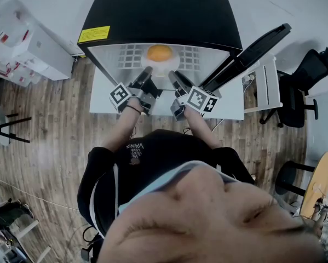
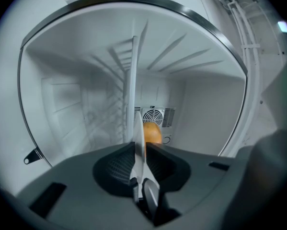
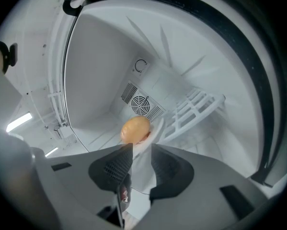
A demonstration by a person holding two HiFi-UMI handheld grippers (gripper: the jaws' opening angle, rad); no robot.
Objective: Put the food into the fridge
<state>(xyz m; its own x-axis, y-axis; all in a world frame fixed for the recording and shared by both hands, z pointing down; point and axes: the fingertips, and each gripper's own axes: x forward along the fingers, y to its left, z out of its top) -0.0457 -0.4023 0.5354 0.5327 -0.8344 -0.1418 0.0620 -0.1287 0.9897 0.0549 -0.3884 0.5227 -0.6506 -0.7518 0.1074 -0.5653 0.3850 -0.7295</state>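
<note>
The left tool (image 2: pixel 139 151) pinches the near rim of the white plate (image 1: pixel 173 64). The right tool (image 3: pixel 142 150) stands spread, with the rim loose between its jaws. The orange food (image 1: pixel 159 52) sits on the plate, inside the fridge (image 1: pixel 158 10) over the wire shelf (image 1: pixel 130 53). Best to keep the plate level, settle it fully, then release and back straight out.

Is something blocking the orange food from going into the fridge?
Nothing visible does. The fridge door stands open, and the orange food on its plate is already inside the fridge, over the wire shelf. The left tongs pinch the plate's edge; the right tongs are open around it.
</note>
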